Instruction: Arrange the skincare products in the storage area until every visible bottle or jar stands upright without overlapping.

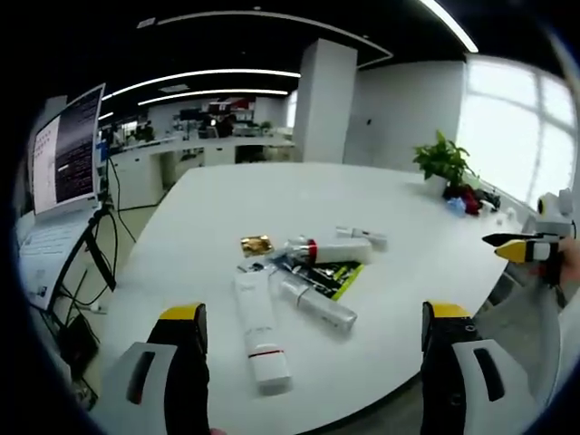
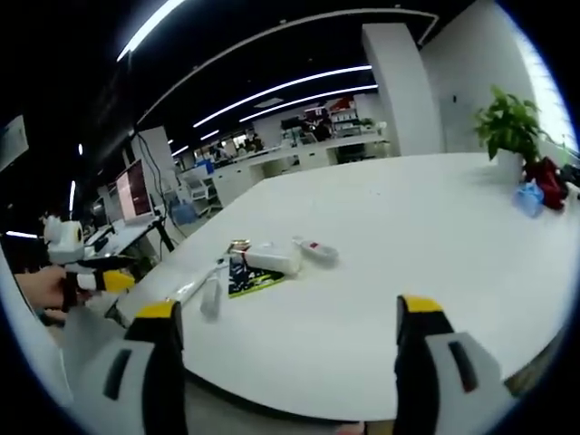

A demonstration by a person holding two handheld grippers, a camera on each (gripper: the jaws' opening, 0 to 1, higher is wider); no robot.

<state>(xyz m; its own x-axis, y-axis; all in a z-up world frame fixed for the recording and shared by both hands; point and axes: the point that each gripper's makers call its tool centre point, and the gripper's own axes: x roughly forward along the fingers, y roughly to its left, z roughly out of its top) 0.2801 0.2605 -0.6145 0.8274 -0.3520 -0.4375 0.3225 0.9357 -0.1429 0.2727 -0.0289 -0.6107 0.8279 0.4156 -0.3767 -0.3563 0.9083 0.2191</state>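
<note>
Several skincare products lie in a loose heap on the white table [image 1: 272, 195]. A long white tube with a red band [image 1: 260, 340] lies nearest, beside a silver tube [image 1: 317, 306]. Behind them are a flat green-and-black packet [image 1: 333, 275], a white bottle with a red ring [image 1: 331, 251], a small white tube [image 1: 362, 237] and a gold item [image 1: 256, 245]. All lie on their sides, some overlapping. My left gripper [image 1: 314, 313] is open and empty, above the table's near edge. My right gripper [image 2: 288, 310] is open and empty, back from the heap [image 2: 258, 267]. It also appears at the right edge [image 1: 521, 246].
A potted plant [image 1: 444, 163] with red and blue items beside it stands at the table's far right corner [image 2: 509, 127]. A laptop on a stand [image 1: 68, 149] and cables are left of the table. A hand [image 2: 41, 288] holds the left gripper [image 2: 100, 281].
</note>
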